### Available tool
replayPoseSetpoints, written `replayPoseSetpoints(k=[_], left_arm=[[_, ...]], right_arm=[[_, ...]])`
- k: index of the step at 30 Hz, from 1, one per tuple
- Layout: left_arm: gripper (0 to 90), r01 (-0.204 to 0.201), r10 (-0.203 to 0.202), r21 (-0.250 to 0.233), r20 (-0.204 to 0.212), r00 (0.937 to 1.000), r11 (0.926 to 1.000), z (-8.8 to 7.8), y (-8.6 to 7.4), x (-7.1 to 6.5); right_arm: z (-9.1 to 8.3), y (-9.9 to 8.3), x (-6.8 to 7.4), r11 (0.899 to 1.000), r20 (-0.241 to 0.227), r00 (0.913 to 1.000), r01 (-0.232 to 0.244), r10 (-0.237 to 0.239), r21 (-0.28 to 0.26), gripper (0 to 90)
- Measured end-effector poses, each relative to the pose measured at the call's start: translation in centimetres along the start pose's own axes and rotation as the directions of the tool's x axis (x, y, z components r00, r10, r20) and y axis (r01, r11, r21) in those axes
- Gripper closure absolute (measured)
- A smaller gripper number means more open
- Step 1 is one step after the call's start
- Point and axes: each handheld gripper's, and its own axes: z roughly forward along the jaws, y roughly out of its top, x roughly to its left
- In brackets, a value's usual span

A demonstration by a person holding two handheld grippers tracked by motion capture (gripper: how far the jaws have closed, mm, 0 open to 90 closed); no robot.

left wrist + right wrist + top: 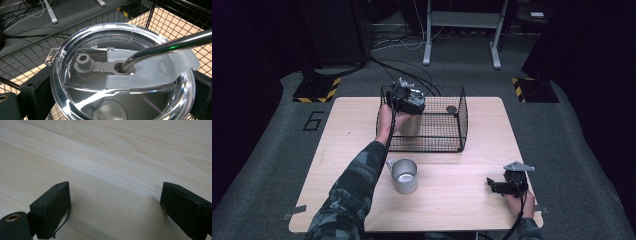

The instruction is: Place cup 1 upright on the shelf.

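Nearest, the right claw (508,186) rests at five o'clock on the counter (462,200), jaws wide apart on bare wood, hand low and idle. Closer to centre stands a steel mug (404,175). Farther, at twelve o'clock, the left claw (408,102) reaches into the wire basket (460,117), forearm stretched forward, clamped around a lidded tumbler (120,75) with a metal straw (170,46). Lifting should probably go straight up, clearing the basket wall before tilting.

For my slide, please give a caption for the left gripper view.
Left gripper holding a tumbler with clear lid and metal straw inside a wire basket.
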Motion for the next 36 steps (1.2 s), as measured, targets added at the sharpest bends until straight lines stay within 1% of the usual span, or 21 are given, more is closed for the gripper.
replayPoseSetpoints(k=[1,9,10,14,15,17,23,29,31,33,34,36], left_arm=[[3.7,-0.003,0.003,0.013,-0.002,1.0,0.9999,0.7,-0.2,-0.3],[3.7,-0.003,0.003,0.013,-0.002,1.0,0.9999,0.7,-0.2,-0.3],[3.7,-0.002,0.002,0.028,-0.001,1.0,0.9996,1.2,-0.3,-0.5],[3.7,0.0,0.0,0.03,-0.002,1.0,0.9996,1.4,-0.4,-0.5],[3.7,0.007,-0.007,0.034,-0.002,1.0,0.9994,1.6,-0.5,-0.6],[3.7,0.006,-0.006,0.042,-0.002,1.0,0.9991,1.7,-0.5,-0.5],[3.7,0.013,-0.013,0.048,-0.004,0.9999,0.9988,2.1,-0.8,-0.5],[3.7,0.007,-0.007,0.06,-0.003,1.0,0.9982,2.3,-0.9,-0.6],[3.7,0.013,-0.013,0.051,-0.003,0.9999,0.9986,2.3,-1.1,-0.6],[3.7,0.012,-0.012,0.058,-0.001,0.9999,0.9982,2.3,-1.1,-0.5],[3.7,0.024,-0.023,0.054,-0.004,0.9997,0.9983,2.3,-1.2,-0.5],[3.7,0.017,-0.017,0.057,-0.002,0.9999,0.9982,2.2,-1.2,-0.4]], right_arm=[[0.0,0.0,0.0,1.0,0.0,1.0,0.0,0.0,0.0,9.2],[0.0,0.0,0.0,1.0,0.0,1.0,0.001,-0.001,0.0,9.3],[0.0,0.0,0.0,1.0,0.0,1.0,0.0,0.0,0.0,9.3],[0.0,0.0,0.0,1.0,0.0,1.0,0.001,-0.001,0.0,9.3],[0.0,0.0,0.0,1.0,0.0,1.0,0.001,-0.001,0.0,9.3],[0.0,0.0,0.0,1.0,0.0,1.0,0.0,0.0,0.0,9.3],[0.0,0.0,0.0,1.0,0.0,1.0,0.001,-0.001,0.0,9.3],[0.0,0.0,0.0,1.0,0.0,1.0,0.001,-0.001,-0.001,9.3],[0.0,0.0,0.0,1.0,0.0,1.0,0.001,-0.001,0.0,9.3],[0.0,0.0,0.0,1.0,0.0,1.0,0.001,-0.001,0.0,9.3],[0.0,0.0,0.0,1.0,0.0,1.0,0.001,-0.001,0.0,9.3],[0.0,0.0,0.0,1.0,0.0,1.0,0.001,-0.001,0.0,9.3]])
